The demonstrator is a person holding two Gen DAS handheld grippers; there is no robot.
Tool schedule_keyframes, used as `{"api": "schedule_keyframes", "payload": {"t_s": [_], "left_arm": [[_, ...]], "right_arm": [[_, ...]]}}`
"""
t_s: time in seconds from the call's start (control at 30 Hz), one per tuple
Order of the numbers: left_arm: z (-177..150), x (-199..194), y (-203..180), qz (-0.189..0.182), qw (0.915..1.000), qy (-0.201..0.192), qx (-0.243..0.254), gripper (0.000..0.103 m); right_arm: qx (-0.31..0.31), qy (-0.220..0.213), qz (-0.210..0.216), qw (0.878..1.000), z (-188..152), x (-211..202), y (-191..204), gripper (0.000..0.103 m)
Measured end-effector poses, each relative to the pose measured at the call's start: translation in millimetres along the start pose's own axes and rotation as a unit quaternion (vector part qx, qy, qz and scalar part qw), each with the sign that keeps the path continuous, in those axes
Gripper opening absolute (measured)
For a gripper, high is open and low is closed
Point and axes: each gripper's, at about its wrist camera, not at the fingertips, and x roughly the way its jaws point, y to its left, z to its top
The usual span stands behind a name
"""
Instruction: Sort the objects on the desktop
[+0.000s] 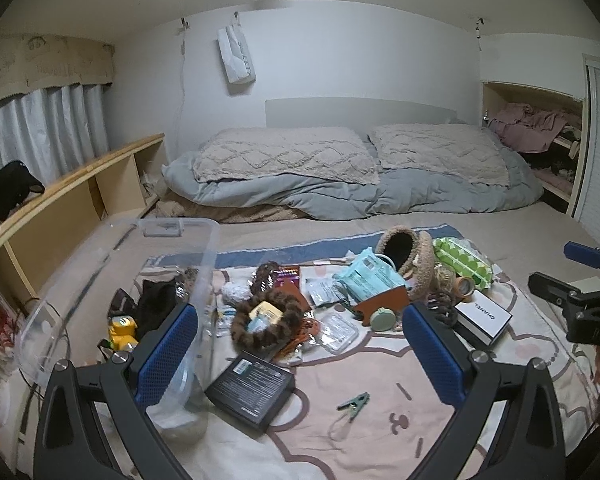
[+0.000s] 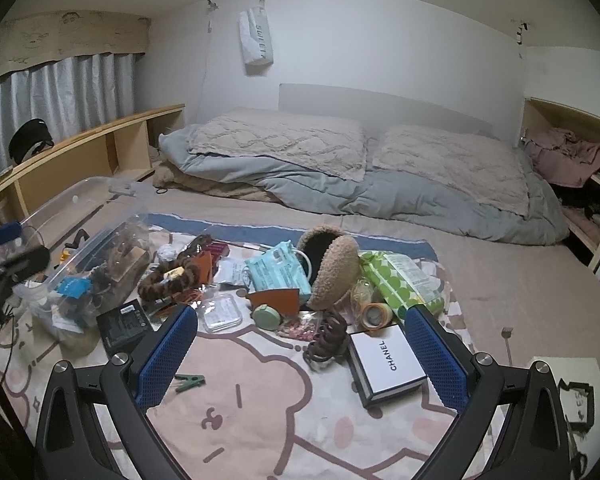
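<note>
A heap of small objects lies on a pink cartoon blanket (image 2: 260, 420): a black box (image 1: 251, 388), a green clip (image 1: 354, 400), a leopard scrunchie (image 1: 266, 320), a white Chanel box (image 2: 388, 364), a brown claw clip (image 2: 326, 340), a teal wipes pack (image 2: 278, 272), a green dotted pack (image 2: 396, 284) and a fuzzy brown hat (image 2: 332, 272). My left gripper (image 1: 300, 356) hovers open above the black box and clip, empty. My right gripper (image 2: 302, 356) hangs open over the claw clip and Chanel box, also empty. A clear plastic bin (image 1: 112, 280) holding some items stands at the left.
Two pillows (image 1: 288, 158) and a grey duvet (image 1: 340, 196) lie at the bed's far end. A wooden shelf (image 1: 72, 196) runs along the left wall under curtains. A closet nook with clothes (image 1: 536, 136) is at the right. The other gripper (image 1: 580, 296) shows at the left wrist view's right edge.
</note>
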Motion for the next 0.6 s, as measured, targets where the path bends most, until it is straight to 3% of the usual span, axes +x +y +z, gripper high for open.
{"api": "schedule_keyframes", "payload": {"t_s": [0.2, 0.53, 0.6], "left_arm": [[3.1, 2.6, 13.6, -0.001, 0.9999, -0.010, 0.005, 0.103], [-10.9, 38.5, 4.1, -0.015, 0.9989, 0.019, 0.040, 0.103], [-15.5, 47.1, -0.4, -0.023, 0.9983, 0.031, 0.044, 0.103]], "right_arm": [[0.012, 0.003, -0.007, 1.000, 0.0, 3.9, -14.2, 0.103], [0.010, 0.023, -0.003, 1.000, 6.4, 40.7, -29.0, 0.103], [0.009, 0.036, 0.013, 0.999, 6.3, 53.5, -31.2, 0.103]]}}
